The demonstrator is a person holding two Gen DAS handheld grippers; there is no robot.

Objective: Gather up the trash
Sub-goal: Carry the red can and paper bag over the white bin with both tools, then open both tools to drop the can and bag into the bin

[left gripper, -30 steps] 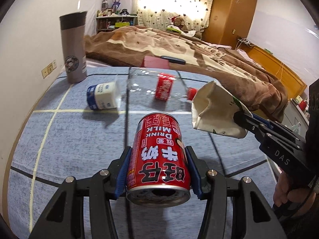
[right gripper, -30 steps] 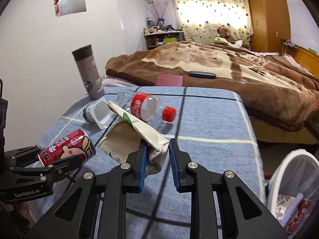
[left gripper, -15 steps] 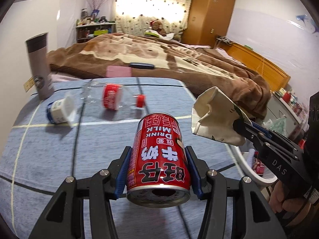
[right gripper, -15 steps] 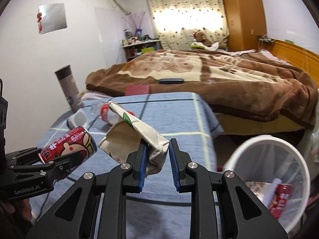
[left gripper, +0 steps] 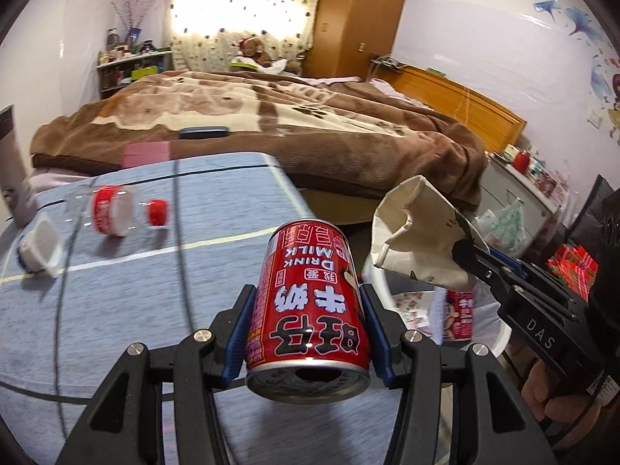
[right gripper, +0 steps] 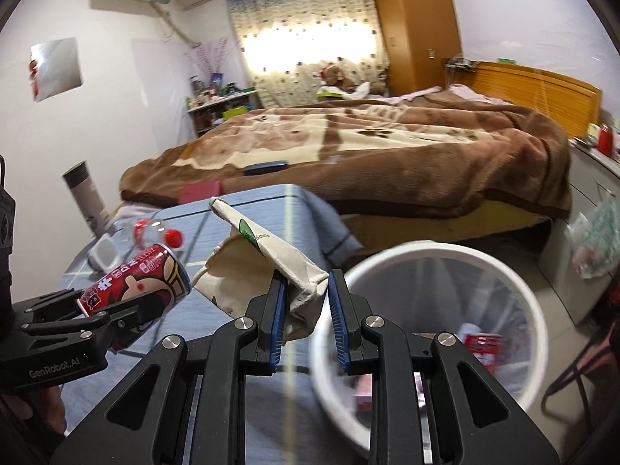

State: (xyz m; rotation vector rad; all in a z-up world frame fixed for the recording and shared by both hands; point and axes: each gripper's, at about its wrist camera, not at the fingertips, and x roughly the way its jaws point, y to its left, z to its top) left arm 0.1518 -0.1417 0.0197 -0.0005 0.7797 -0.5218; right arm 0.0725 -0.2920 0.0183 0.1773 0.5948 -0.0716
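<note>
My left gripper (left gripper: 308, 306) is shut on a red milk drink can (left gripper: 306, 310) and holds it above the blue tablecloth (left gripper: 116, 302). The can also shows in the right wrist view (right gripper: 135, 283). My right gripper (right gripper: 306, 302) is shut on a crumpled cream paper bag (right gripper: 271, 255), near the rim of the white trash bin (right gripper: 426, 248). The bag shows in the left wrist view (left gripper: 414, 232). A clear plastic bottle with a red cap (left gripper: 116, 209) and a white cup lying on its side (left gripper: 40, 244) lie on the table.
The bin holds red cans and paper (right gripper: 480, 345). A grey thermos (right gripper: 83, 193) stands at the table's far left. A bed with a brown blanket (right gripper: 368, 143) lies beyond the table. A grey cabinet (right gripper: 589, 209) stands to the right of the bin.
Both grippers have swung right with their loads. The bin has come closer and now lies just past the right gripper's fingers.
</note>
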